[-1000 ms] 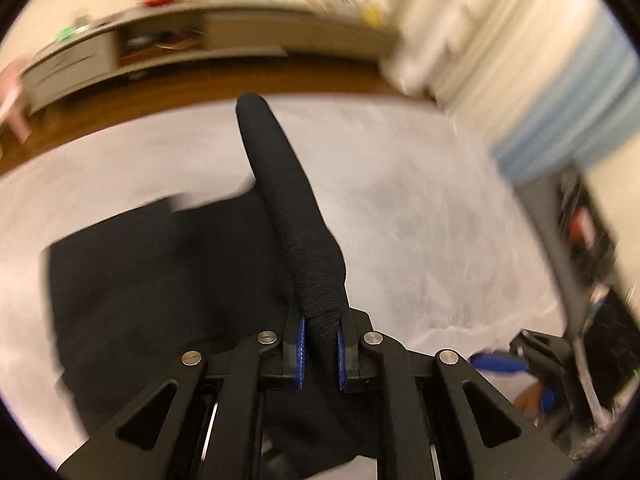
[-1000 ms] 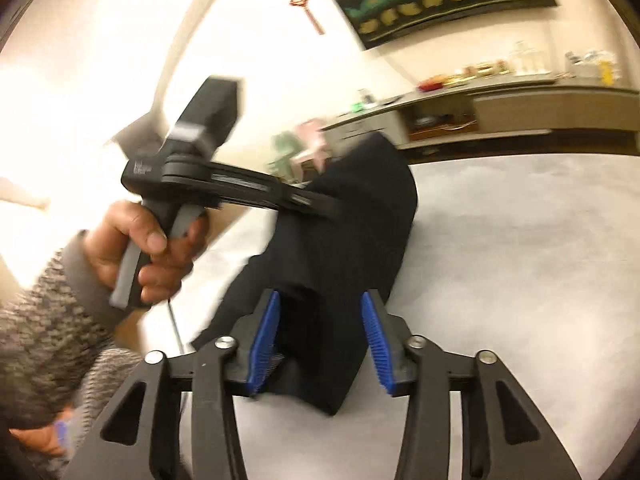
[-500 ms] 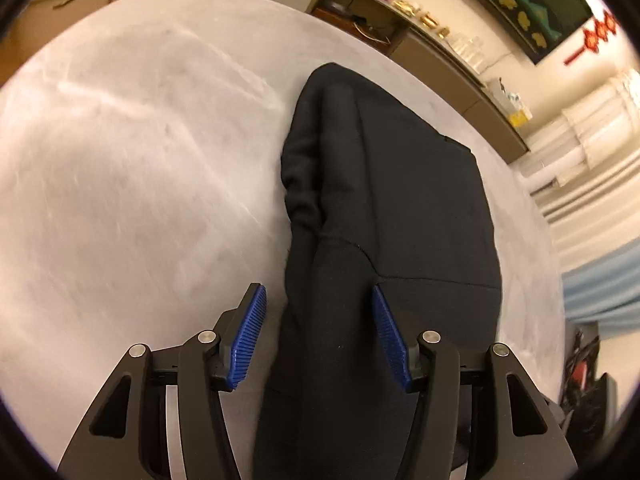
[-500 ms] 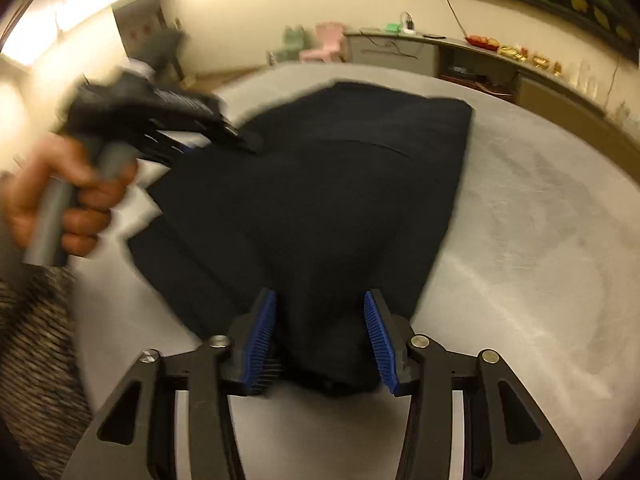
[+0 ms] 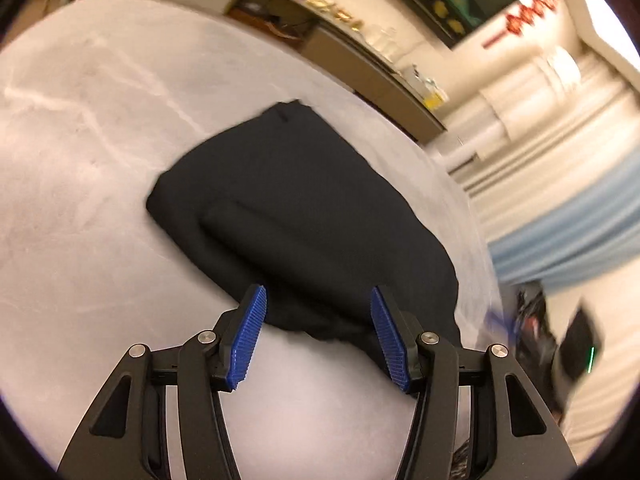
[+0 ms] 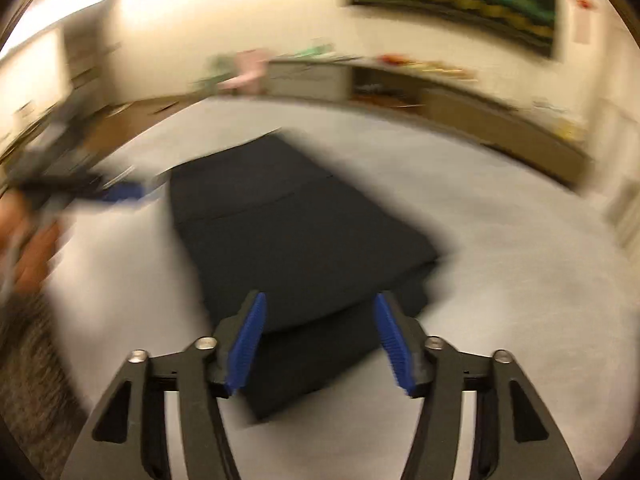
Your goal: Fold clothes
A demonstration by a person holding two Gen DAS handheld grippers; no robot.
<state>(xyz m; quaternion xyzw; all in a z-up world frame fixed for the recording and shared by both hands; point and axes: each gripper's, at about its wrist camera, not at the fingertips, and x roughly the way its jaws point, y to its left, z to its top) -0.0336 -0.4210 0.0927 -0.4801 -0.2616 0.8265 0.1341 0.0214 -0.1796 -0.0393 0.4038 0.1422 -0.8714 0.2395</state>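
A moment ago the black garment (image 5: 304, 220) was up in the air, bunched between both sets of tongs; now it lies let go on the pale grey table (image 5: 80, 128), doubled over into a thick, roughly rectangular packet. From the right side you can see an upper layer lying over a lower one, with a seam line running across the top, though that view is smeared with motion. The near edge on the left looks lumpy rather than crisp.

Both tools have pulled back from the cloth. The left gripper (image 5: 318, 338) has its blue pads spread wide with nothing between them, hanging just over the near edge of the fabric. The right gripper (image 6: 318, 344) is likewise spread and empty, above the packet's near corner. Off to the side in the right view, the person's hand (image 6: 24, 240) and a knitted sleeve (image 6: 32, 380) show as a blur.

To my eye this fold is laid down and released. What is left is probably a tidy-up of the rumpled edge, or one more fold.
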